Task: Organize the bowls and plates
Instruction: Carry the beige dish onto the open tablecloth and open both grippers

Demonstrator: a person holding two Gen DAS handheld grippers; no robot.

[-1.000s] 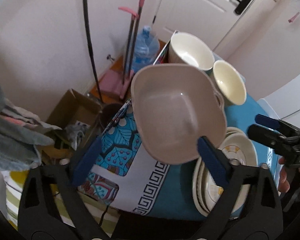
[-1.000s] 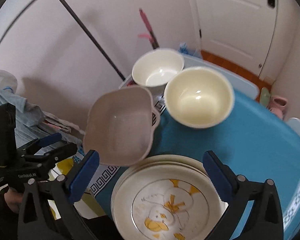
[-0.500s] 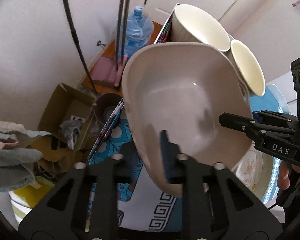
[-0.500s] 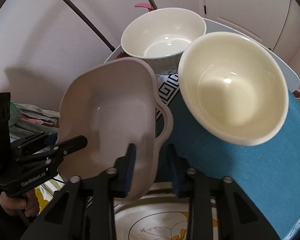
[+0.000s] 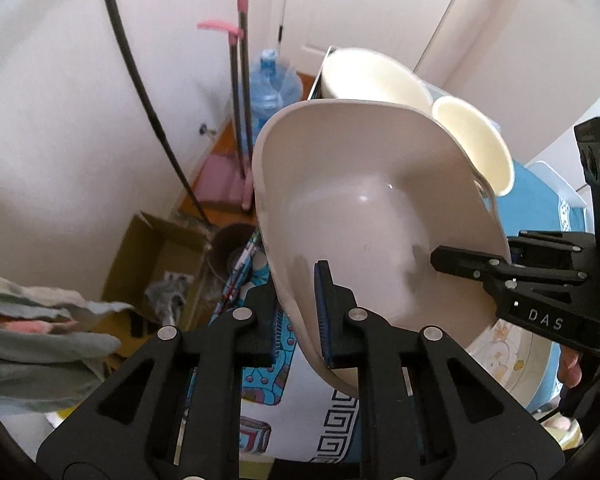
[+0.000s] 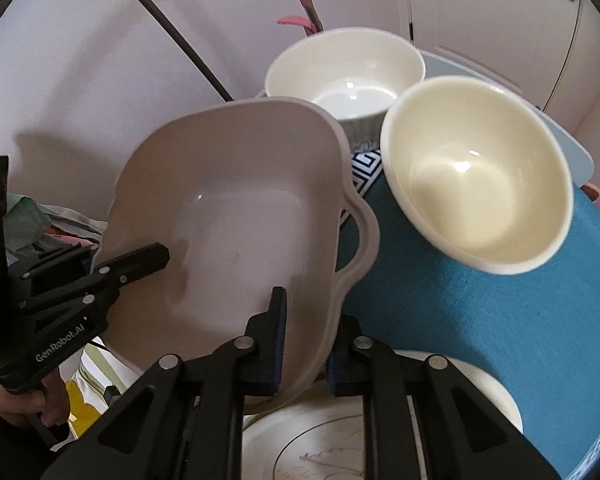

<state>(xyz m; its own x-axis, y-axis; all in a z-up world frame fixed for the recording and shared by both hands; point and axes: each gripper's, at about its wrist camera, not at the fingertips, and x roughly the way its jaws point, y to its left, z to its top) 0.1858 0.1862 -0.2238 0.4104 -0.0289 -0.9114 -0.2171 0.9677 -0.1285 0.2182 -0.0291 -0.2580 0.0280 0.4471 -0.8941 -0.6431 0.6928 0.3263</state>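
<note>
Both grippers pinch the rim of the same beige handled bowl [image 6: 236, 216], which hangs tilted above the bench [image 6: 460, 320], off the blue cloth. The left gripper [image 5: 300, 312] is closed on the near wall of the bowl [image 5: 372, 216], one pad inside and one outside; in the right wrist view it enters from 9 o'clock. The right gripper [image 6: 302, 344] is clamped on the rim just beside the loop handle, at 6 o'clock in its own view.

Below the bowl's near edge sits a stack of plates [image 6: 480, 384] with a yellow print. The cream bowl [image 6: 476, 176] stands on the cloth at 2 o'clock, and the white bowl [image 6: 344, 76] at 12 o'clock, the two close together.

The beige bowl looks rigid and glossy, probably ceramic or melamine, so likely slick under the pads and liable to chip if knocked against the plates. With thin rim pinches on a tilted vessel, slipping seems the main risk. Opposite rim holds, as here, or the handle itself, look the best purchase; level it before setting down.
</note>
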